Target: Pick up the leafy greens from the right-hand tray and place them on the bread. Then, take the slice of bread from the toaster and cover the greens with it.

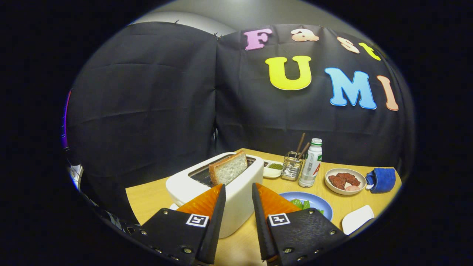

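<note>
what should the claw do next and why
Probably ease the claw forward and up toward the bread slice standing in the toaster, keeping it open. The fingers are apart with nothing between them, the toaster body sits just ahead of them, and the slice pokes out beyond the tips. Greens lie on a blue plate to the right; whether bread lies under them cannot be told.

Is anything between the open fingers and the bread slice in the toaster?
Nothing visible blocks it. The gripper is open and empty, fingers apart in front of the toaster. The bread slice stands out of the slot just beyond the fingers, with open air above it. The blue plate with greens lies off to the side.
</note>
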